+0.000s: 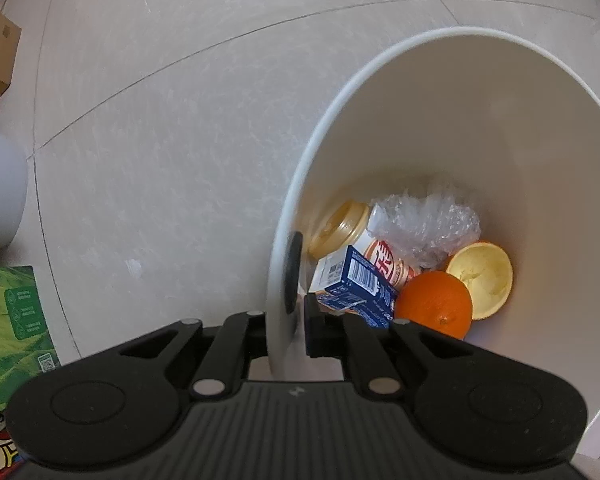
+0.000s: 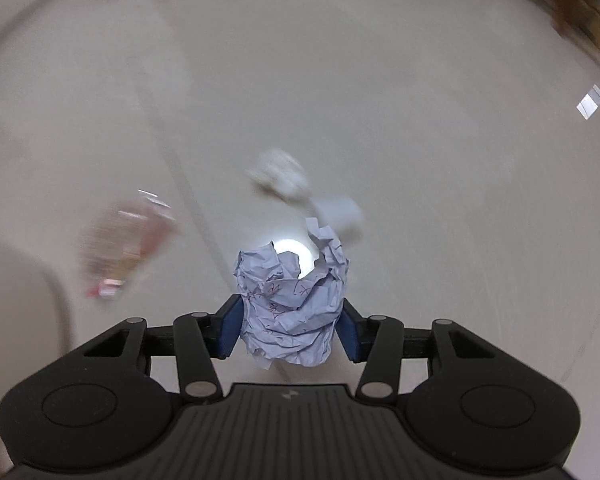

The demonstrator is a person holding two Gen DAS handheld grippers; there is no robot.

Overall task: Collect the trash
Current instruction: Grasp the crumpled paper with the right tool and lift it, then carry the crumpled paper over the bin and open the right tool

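Blurred floor [image 2: 420, 140] litter stays unreadable beyond the right tool's [image 2: 288, 320] crumpled paper [image 2: 292, 300].

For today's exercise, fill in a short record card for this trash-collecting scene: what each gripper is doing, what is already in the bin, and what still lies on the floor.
left gripper: shut on the rim of the white bin
right gripper: shut on a crumpled paper ball
in the bin: can, blue carton, plastic wrap, orange, orange peel half
on the floor: white crumpled scraps, blurred; a pinkish item, too blurred to name
next step, likely: paper ball goes into the bin
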